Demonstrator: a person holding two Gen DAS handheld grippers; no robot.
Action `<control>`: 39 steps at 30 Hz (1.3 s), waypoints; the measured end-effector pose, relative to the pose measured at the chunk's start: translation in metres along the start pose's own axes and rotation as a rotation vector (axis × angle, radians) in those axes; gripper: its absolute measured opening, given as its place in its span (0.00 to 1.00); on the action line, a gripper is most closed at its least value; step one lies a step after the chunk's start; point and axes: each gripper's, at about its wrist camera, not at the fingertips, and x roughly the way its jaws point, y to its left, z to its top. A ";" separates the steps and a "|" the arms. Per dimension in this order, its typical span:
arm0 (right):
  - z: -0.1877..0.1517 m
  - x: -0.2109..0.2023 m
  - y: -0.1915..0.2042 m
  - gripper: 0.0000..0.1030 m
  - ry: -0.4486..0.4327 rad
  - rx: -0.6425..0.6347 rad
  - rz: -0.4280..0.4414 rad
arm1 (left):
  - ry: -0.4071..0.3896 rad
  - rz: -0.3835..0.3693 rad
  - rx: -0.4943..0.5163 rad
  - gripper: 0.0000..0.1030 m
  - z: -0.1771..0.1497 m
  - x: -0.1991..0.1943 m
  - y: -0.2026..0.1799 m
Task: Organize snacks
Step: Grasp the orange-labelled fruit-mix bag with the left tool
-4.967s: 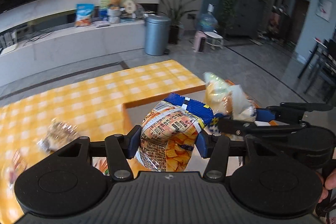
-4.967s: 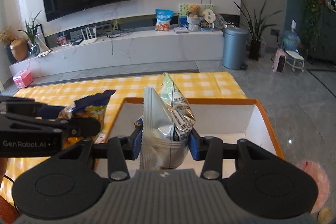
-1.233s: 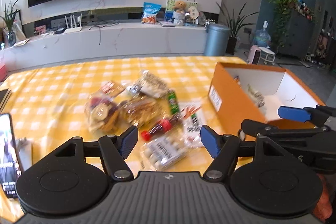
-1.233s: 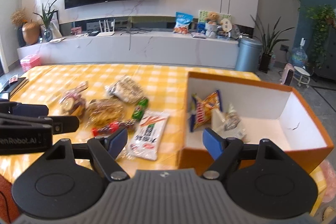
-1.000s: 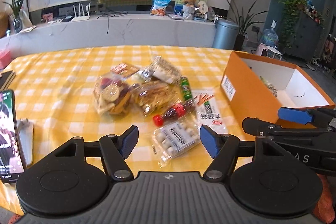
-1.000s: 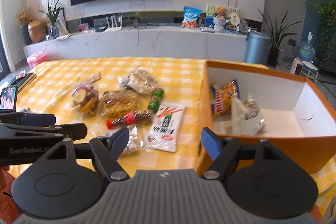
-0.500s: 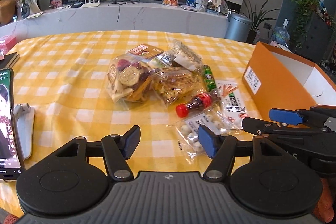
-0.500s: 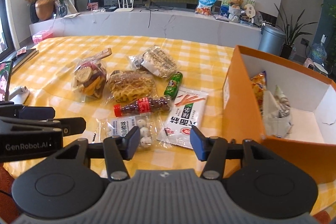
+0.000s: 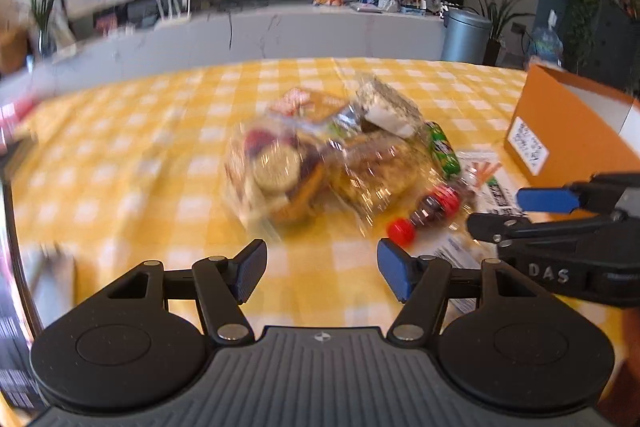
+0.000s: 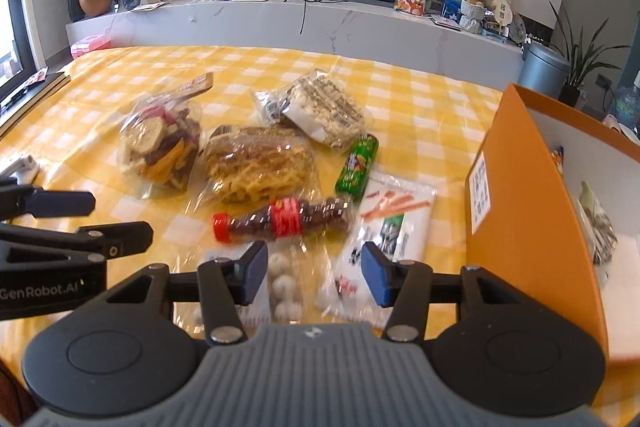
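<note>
Right wrist: snack packets (image 10: pixel 256 167) (loosely heaped) beside orange box (image 10: pixel 528 219).

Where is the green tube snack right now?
In the right wrist view the green tube lies on the yellow tablecloth, between the noodle bag and the orange box.

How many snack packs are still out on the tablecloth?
7: dried fruit bag, noodle bag, puffed-rice pack, green tube, cola-bottle candy, white pouch, ball pack. Others may hide.

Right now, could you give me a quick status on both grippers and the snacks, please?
Left gripper open, empty. Right gripper open, over the white-ball packet. Snacks on the tablecloth; orange box alongside. Nothing blocking.
</note>
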 end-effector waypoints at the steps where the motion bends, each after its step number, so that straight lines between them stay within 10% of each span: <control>1: 0.003 0.003 -0.001 0.51 -0.001 0.004 -0.003 | -0.011 0.022 0.029 0.75 0.004 0.003 -0.001; 28: 0.036 0.041 -0.009 0.61 -0.018 0.016 0.015 | 0.000 0.132 0.015 0.88 0.032 0.061 0.014; 39: 0.039 0.042 -0.009 0.67 -0.028 0.004 0.024 | -0.012 0.116 -0.002 0.66 0.032 0.060 0.022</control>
